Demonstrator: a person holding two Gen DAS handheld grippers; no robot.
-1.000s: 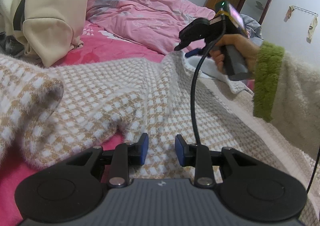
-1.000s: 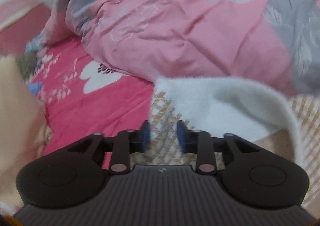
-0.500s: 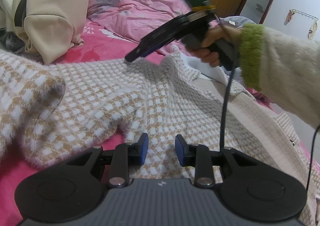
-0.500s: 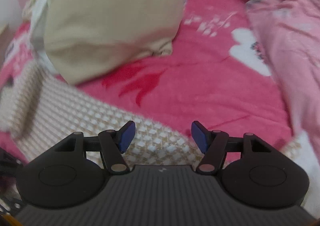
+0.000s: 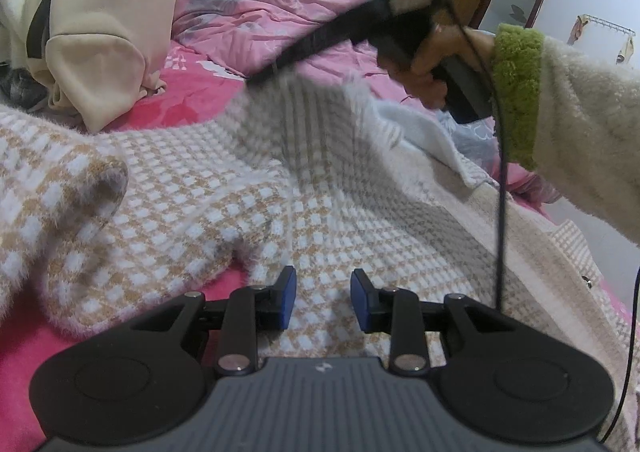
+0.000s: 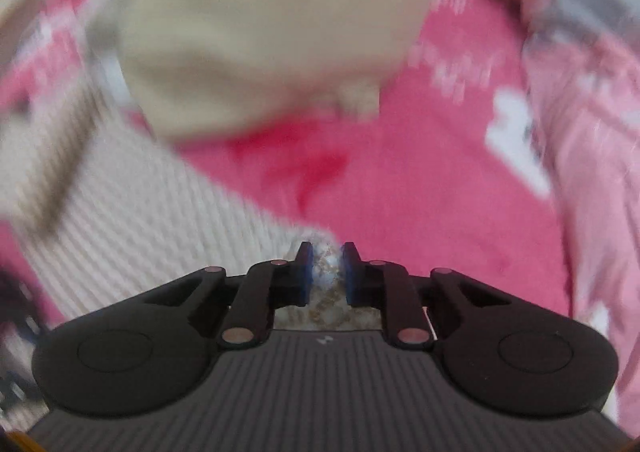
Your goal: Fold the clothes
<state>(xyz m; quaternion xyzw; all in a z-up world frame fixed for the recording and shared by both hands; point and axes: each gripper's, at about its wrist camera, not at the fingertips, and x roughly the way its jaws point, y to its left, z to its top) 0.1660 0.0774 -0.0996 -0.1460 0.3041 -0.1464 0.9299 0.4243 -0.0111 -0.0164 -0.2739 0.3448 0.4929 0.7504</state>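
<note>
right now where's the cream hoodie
In the left wrist view the cream hoodie is heaped at upper left on the pink sheet, just beyond the checked sweater.

The right gripper (image 6: 324, 270), wide open a moment ago, has just been closing and now pinches the checked sweater's (image 5: 248, 188) edge

Fuzzy cream sleeve (image 5: 580, 140), green cuff (image 5: 516, 92), black hand-held gripper (image 5: 322, 304), blue pads (image 5: 288, 302), black cable (image 5: 500, 188)

light: soft, even | right view: motion-blurred | edges: fisheye-bent, dark corners
</note>
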